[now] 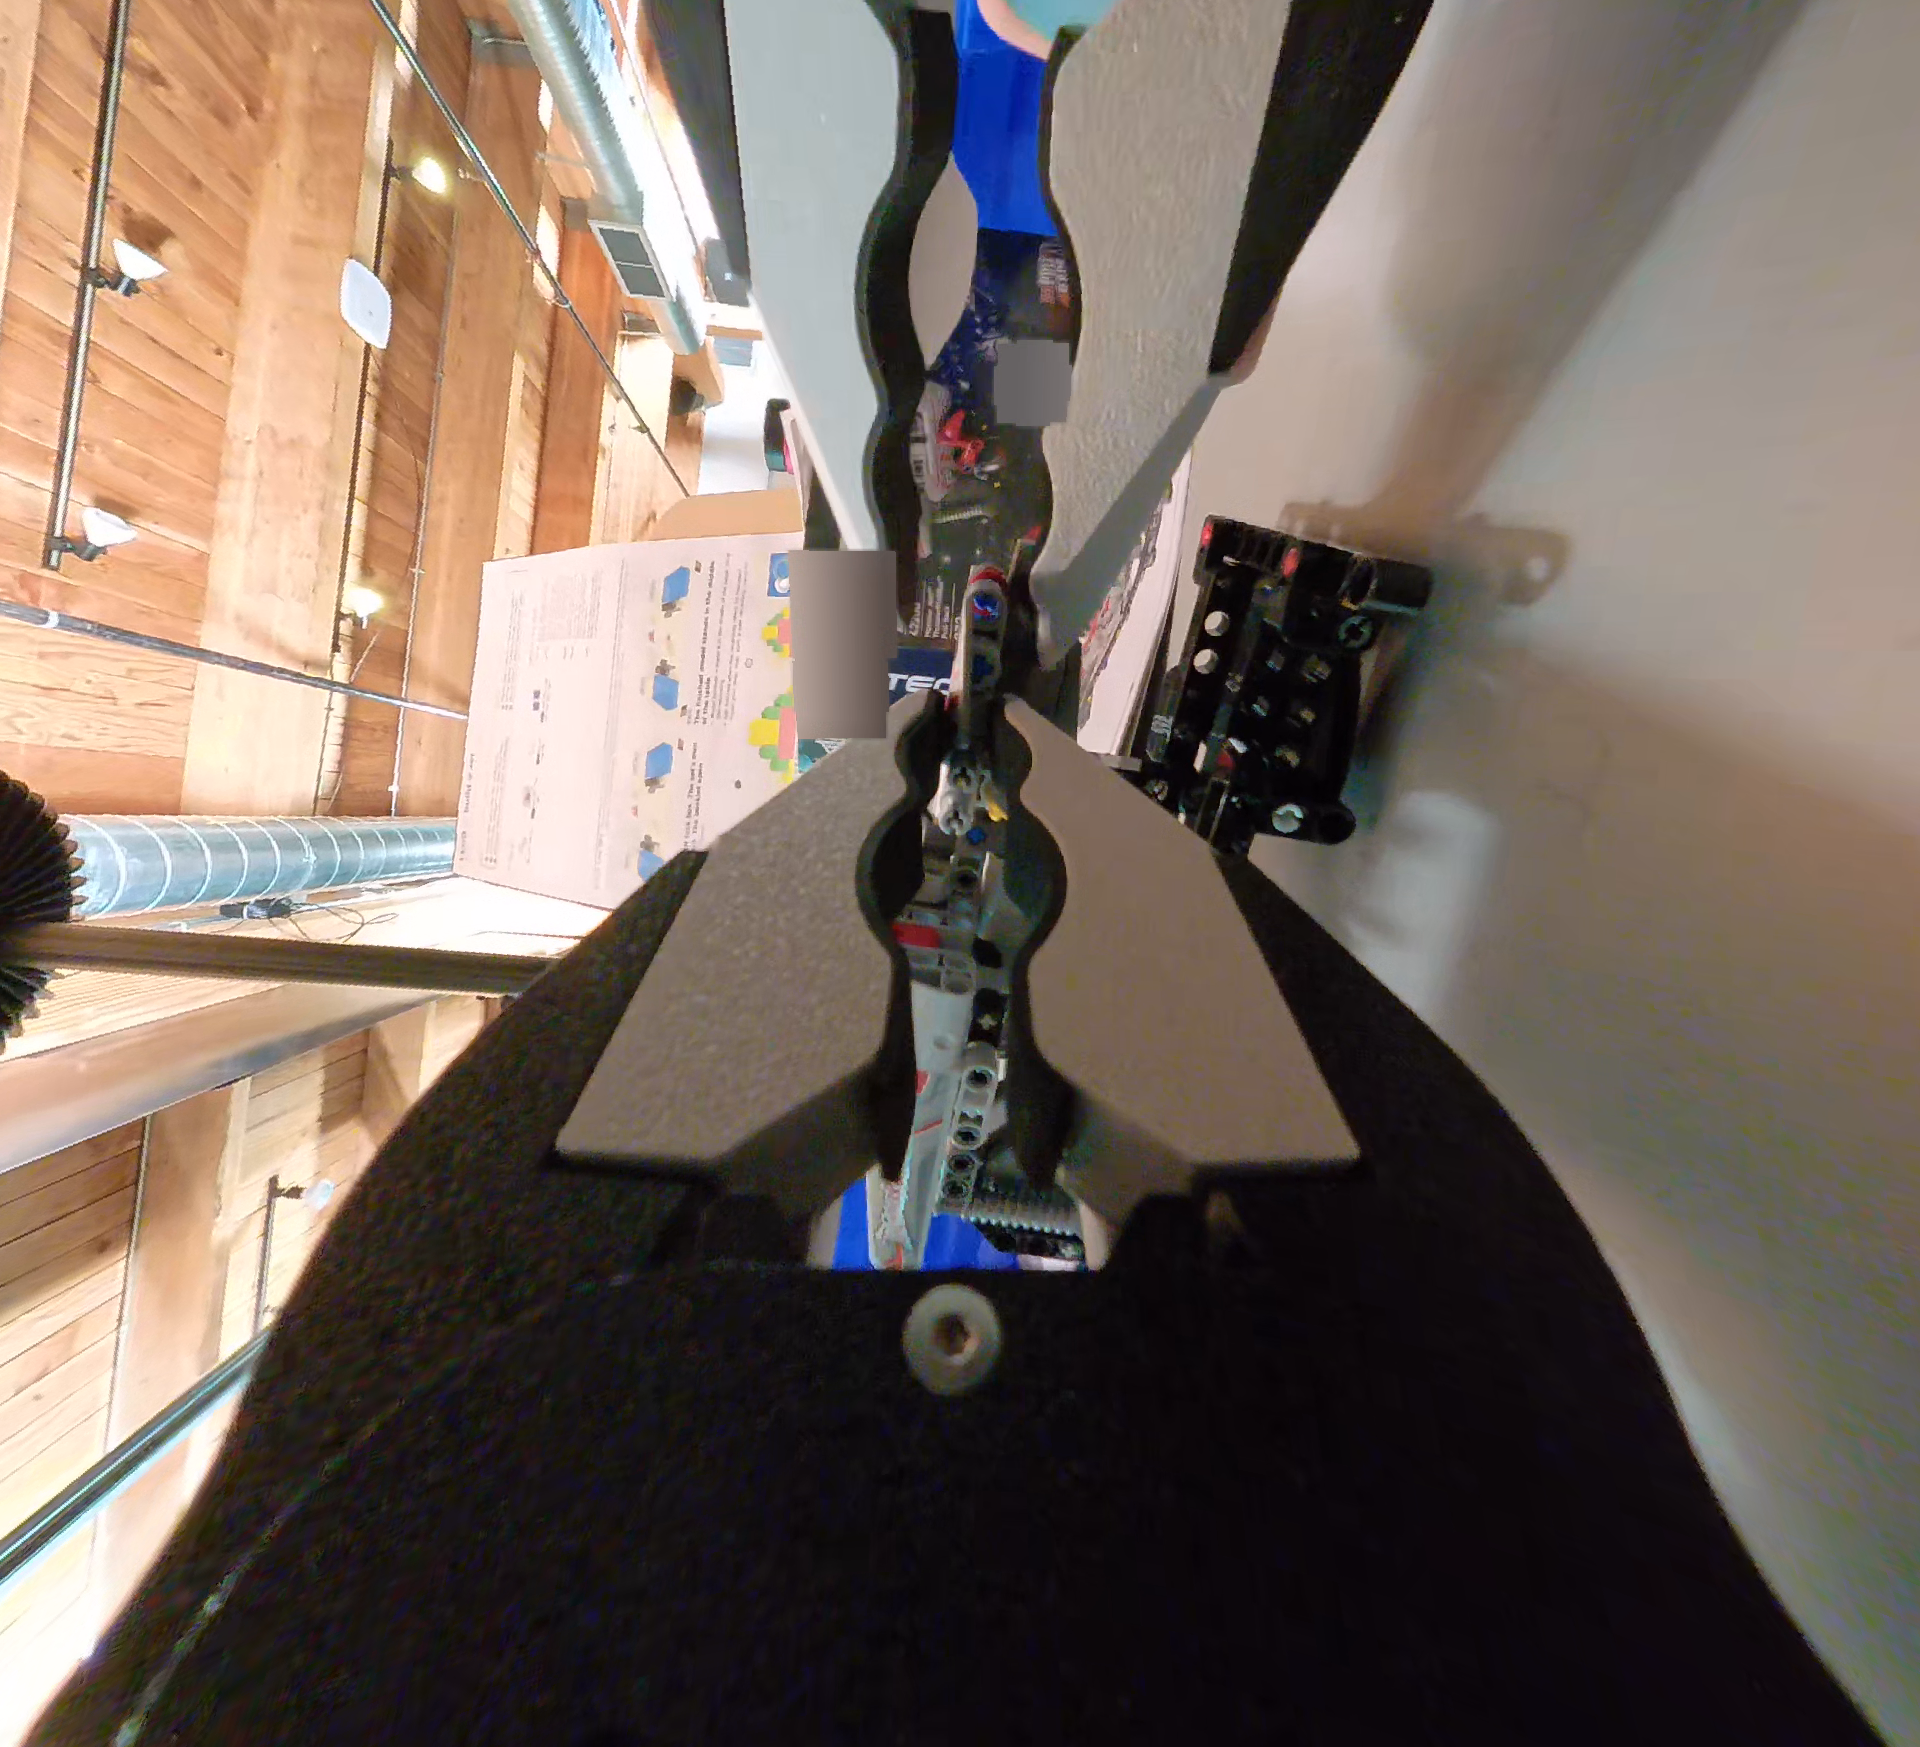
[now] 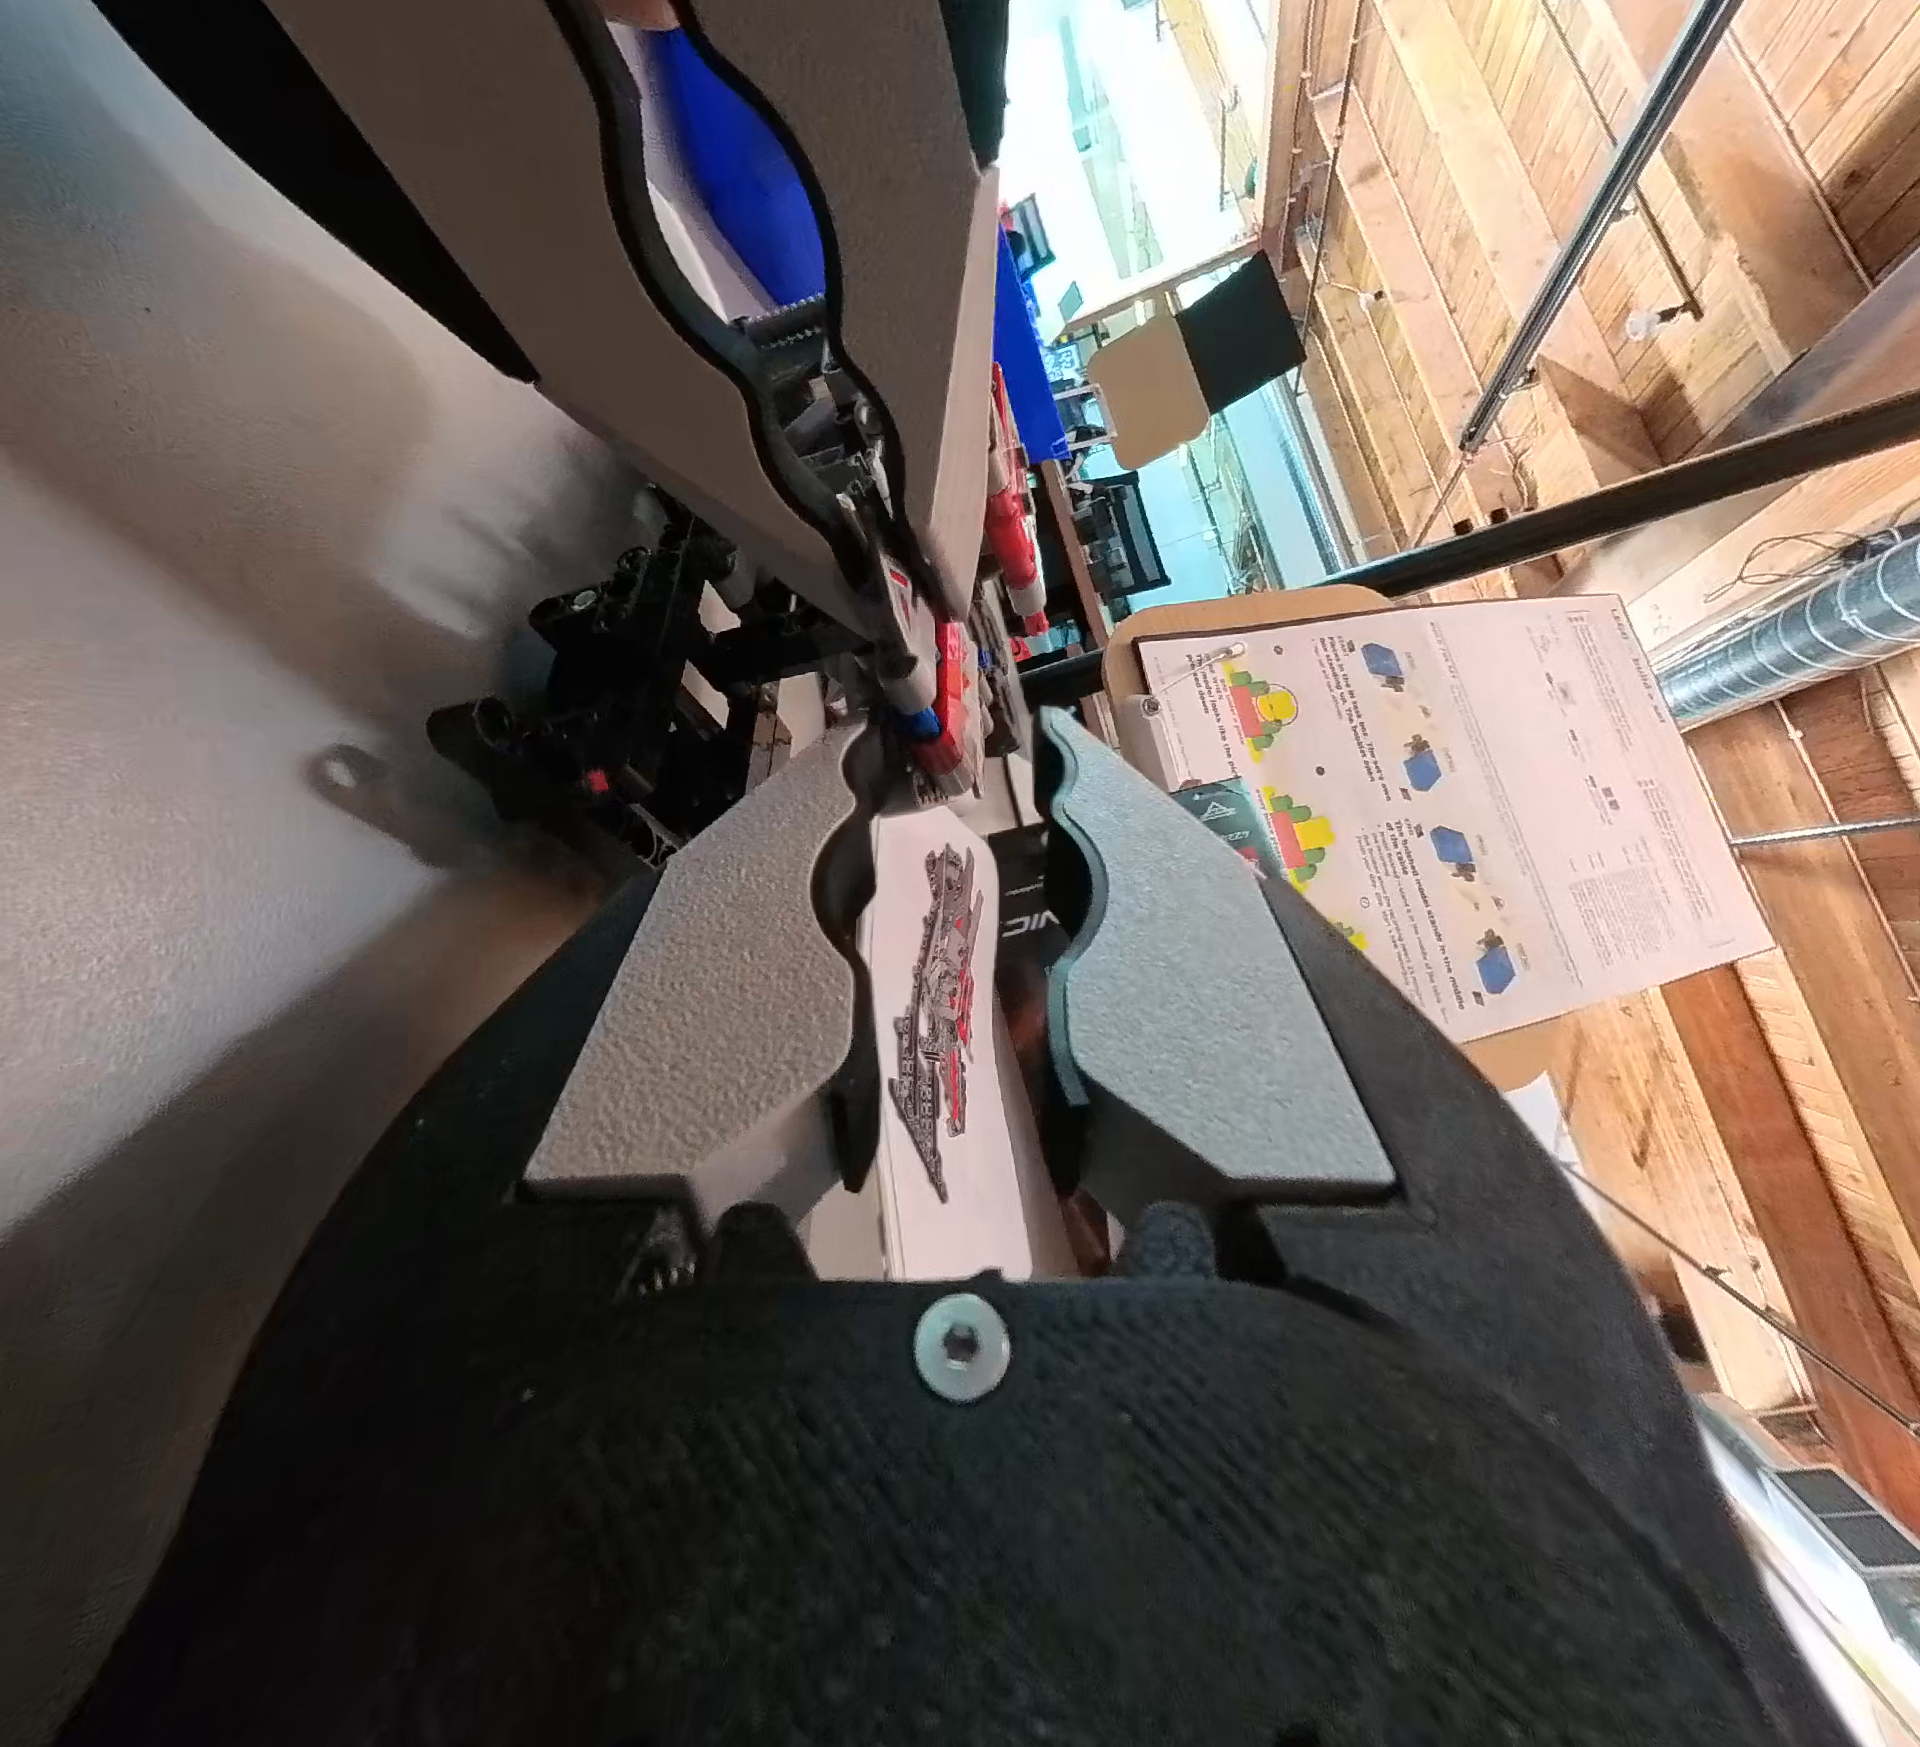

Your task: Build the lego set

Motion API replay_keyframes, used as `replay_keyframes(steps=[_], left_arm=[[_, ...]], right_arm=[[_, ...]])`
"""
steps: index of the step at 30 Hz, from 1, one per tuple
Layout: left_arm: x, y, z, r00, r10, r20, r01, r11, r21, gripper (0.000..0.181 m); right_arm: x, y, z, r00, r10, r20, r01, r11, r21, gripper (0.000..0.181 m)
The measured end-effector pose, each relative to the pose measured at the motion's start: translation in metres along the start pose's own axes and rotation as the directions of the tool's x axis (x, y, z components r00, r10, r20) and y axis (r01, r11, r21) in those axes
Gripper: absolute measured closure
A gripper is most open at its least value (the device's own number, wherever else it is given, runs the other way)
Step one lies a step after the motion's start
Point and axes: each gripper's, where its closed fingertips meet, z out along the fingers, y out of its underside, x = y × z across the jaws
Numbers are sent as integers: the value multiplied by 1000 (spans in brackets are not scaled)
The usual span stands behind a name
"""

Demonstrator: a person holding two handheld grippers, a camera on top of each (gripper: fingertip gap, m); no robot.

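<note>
We hold a long, slim Technic assembly (image 1: 961, 949) in the left gripper (image 1: 961, 752), whose jaws are clamped narrow on its grey, beam-built middle; the piece runs lengthwise through the jaws and pokes out past the fingertips. The right gripper (image 2: 951, 741) faces it from the far side. In its own view the jaws stand apart, with a printed instruction sheet (image 2: 935, 1001) visible through the gap, and its fingertips sit right at the red, white and blue end (image 2: 940, 700) of the assembly. We cannot tell whether they are already touching it.

The main risk, as we judge it, is leverage. The assembly is long and held only around its middle, so a sideways push from the right gripper could twist it in the jaws or pop a pin joint apart. Closing the right gripper off-centre on the small end piece could flick it loose instead of seating it.

A black Technic frame (image 1: 1278, 689) stands on the white desk (image 1: 1662, 554) just to the right of the grippers, beside the instruction sheet. A wide swing on that side could knock it over. Both cameras are tilted steeply, so alignment is hard to judge and a mis-seated peg could go unnoticed.
</note>
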Motion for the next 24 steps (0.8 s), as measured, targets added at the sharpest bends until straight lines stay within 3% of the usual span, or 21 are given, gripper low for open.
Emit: replay_keyframes(steps=[24], left_arm=[[-1,-5,-4,997,73,24,-73,997,5,177]], right_arm=[[-9,-3,-5,990,-142,-3,142,988,-55,166]])
